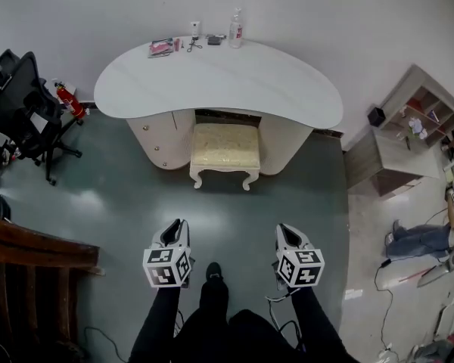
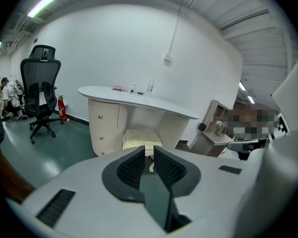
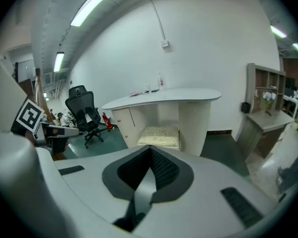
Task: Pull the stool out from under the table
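Observation:
The cream-cushioned stool with curved white legs stands tucked halfway under the white kidney-shaped table, against the far wall. It also shows in the left gripper view and the right gripper view, straight ahead. My left gripper hovers over the green floor well short of the stool, its jaws a narrow slit apart with nothing between them. My right gripper is level with it to the right, shut and empty.
A black office chair and a red fire extinguisher stand to the left. A wooden shelf unit is at right, with cables and clutter on the floor. A dark wooden piece sits near left. A bottle stands on the table.

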The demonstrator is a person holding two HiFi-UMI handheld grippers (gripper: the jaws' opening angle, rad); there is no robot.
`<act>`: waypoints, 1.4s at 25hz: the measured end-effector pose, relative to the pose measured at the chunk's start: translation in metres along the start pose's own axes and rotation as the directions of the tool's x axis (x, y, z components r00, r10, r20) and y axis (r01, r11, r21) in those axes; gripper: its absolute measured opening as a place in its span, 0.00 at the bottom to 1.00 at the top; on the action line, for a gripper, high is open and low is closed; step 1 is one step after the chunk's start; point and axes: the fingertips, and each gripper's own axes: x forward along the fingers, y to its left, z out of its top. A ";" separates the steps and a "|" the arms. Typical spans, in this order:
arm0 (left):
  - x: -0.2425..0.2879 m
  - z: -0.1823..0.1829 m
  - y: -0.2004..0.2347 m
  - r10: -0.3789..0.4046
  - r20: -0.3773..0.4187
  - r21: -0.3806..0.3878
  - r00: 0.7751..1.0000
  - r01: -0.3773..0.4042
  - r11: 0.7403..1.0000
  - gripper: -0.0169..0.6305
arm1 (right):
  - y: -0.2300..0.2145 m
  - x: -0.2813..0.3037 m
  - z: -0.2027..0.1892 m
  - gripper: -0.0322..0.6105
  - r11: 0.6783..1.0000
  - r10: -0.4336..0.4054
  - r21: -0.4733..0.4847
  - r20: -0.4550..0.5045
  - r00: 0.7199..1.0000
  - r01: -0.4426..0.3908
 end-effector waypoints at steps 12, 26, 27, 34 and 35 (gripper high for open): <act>0.118 -0.013 0.035 0.016 -0.087 0.012 0.996 -0.015 1.000 0.15 | -0.058 0.106 -0.004 0.06 0.997 -0.062 -0.054 -0.087 0.994 0.057; 0.254 -0.114 0.086 0.103 -0.140 0.036 0.985 -0.099 0.994 0.34 | -0.095 0.277 -0.067 0.29 0.997 0.019 -0.067 -0.118 0.993 -0.027; 0.264 -0.121 0.092 0.112 -0.137 0.044 0.984 -0.107 0.993 0.35 | -0.101 0.288 -0.074 0.29 0.998 0.016 -0.061 -0.117 0.993 -0.023; 0.326 -0.169 0.125 0.140 -0.128 0.066 0.982 -0.132 0.989 0.43 | -0.135 0.354 -0.122 0.44 0.999 -0.009 -0.044 -0.114 0.993 0.004; 0.334 -0.174 0.129 0.141 -0.125 0.069 0.982 -0.133 0.989 0.44 | -0.139 0.363 -0.127 0.45 0.999 -0.015 -0.046 -0.112 0.994 0.010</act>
